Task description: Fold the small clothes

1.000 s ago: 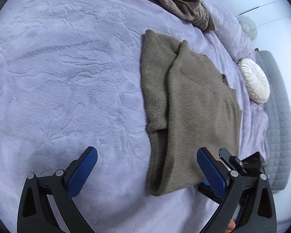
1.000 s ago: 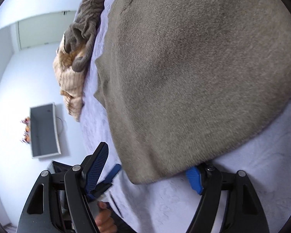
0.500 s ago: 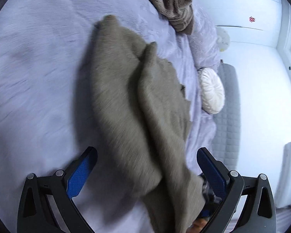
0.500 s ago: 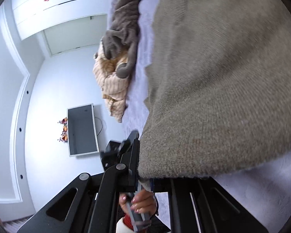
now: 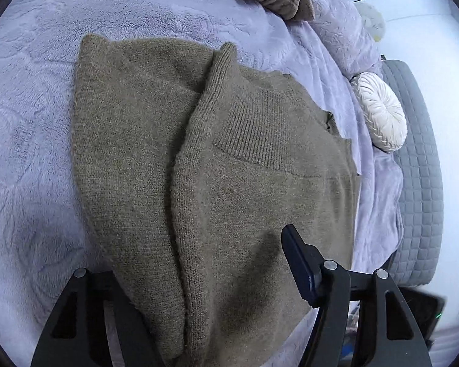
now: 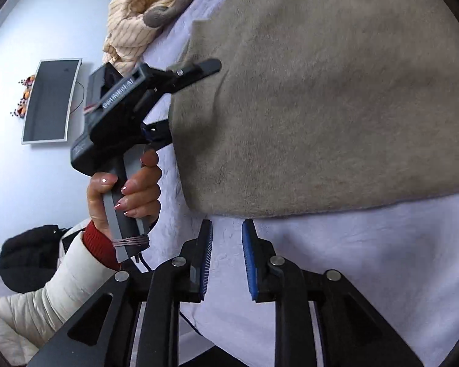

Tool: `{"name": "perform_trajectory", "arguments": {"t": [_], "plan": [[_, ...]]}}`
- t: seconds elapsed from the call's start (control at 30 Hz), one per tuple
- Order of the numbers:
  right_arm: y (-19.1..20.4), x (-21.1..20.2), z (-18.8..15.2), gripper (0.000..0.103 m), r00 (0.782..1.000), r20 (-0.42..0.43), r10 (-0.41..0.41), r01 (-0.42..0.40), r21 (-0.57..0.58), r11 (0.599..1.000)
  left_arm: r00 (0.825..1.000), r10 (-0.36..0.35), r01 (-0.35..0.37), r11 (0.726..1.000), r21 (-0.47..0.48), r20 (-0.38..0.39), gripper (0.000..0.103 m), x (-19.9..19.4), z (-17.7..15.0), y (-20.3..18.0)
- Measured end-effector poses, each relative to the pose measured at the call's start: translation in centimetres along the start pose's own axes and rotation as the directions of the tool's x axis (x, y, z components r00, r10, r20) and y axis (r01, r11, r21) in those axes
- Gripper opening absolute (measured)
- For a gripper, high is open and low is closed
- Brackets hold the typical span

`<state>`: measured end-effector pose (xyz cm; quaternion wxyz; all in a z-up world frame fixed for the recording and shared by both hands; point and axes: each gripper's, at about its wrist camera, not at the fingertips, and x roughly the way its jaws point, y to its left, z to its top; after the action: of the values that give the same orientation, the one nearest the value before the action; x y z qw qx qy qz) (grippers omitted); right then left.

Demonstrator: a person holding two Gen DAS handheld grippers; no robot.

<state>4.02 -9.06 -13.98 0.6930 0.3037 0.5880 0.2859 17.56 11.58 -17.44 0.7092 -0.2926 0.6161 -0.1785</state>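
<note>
On the lilac bedspread (image 5: 30, 122) lies the olive knit sweater (image 5: 229, 183), folded lengthwise. Left gripper (image 5: 205, 281) straddles its near hem, jaws just closing in, pads not seen pressing. Right gripper (image 6: 226, 260), just beside the hem, has been parting slightly, nothing between.

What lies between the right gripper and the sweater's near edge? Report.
Only a narrow strip of bare lavender blanket, shown in the right wrist view. The right gripper's jaws have just been opening, nothing between them.
</note>
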Motion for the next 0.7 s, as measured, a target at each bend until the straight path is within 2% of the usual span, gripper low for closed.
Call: {"name": "perform_trajectory", "arguments": {"t": [0.07,0.13,0.17,0.23,0.27,0.33,0.37,0.43,0.5,0.6,0.7], "plan": [[0.1,-2.8,1.4,0.023,0.993,0.101,-0.065,0.068,-0.028,0.997,0.999,0.039,-0.039,0.999,0.014,-0.005,0.069,0.5,-0.1,-0.2],[-0.3,-5.0,3.3,0.021,0.962,0.203,-0.181,0.191,-0.032,0.981,0.997,0.079,-0.079,0.996,0.029,0.006,0.069,0.5,-0.6,-0.3],[-0.8,-5.8,4.6,0.016,0.937,0.237,-0.256,0.269,-0.022,0.963,0.995,0.101,-0.102,0.994,0.035,0.014,0.067,0.4,-0.8,-0.6],[-1.6,-6.0,6.4,0.011,0.906,0.264,-0.332,0.352,-0.033,0.935,0.986,0.164,-0.166,0.985,0.052,0.038,0.040,0.6,-1.0,-1.4],[-2.1,-5.6,7.1,0.011,0.893,0.258,-0.369,0.393,-0.046,0.918,0.985,0.169,-0.171,0.984,0.048,0.045,0.036,0.5,-1.2,-1.4],[-3.7,-3.0,8.4,0.011,0.875,0.172,-0.453,0.469,-0.071,0.880,0.980,0.185,-0.187,0.982,0.028,0.068,0.023,0.1,-1.4,-1.6],[-4.7,-1.5,8.6,0.011,0.875,0.124,-0.467,0.478,-0.080,0.875,0.979,0.189,-0.192,0.981,0.021,0.079,0.022,-0.2,-1.5,-1.8],[-5.1,-0.7,8.8,0.011,0.874,0.150,-0.462,0.478,-0.097,0.873,0.977,0.182,-0.183,0.983,0.005,0.110,0.017,-1.2,-1.8,-2.4],[-4.8,-1.3,8.6,0.011,0.880,0.158,-0.448,0.465,-0.090,0.881,0.976,0.158,-0.159,0.987,-0.005,0.151,0.017,-2.3,-1.9,-3.7],[-5.6,-2.6,7.8,0.011,0.923,0.133,-0.362,0.373,-0.069,0.925,0.973,0.116,-0.117,0.993,-0.007,0.201,0.017,-3.7,-2.0,-6.4],[-6.9,-5.0,6.4,0.011,0.945,0.129,-0.301,0.309,-0.041,0.950,0.966,0.109,-0.121,0.992,0.035,0.235,0.017,-4.1,-2.2,-10.6]]}}
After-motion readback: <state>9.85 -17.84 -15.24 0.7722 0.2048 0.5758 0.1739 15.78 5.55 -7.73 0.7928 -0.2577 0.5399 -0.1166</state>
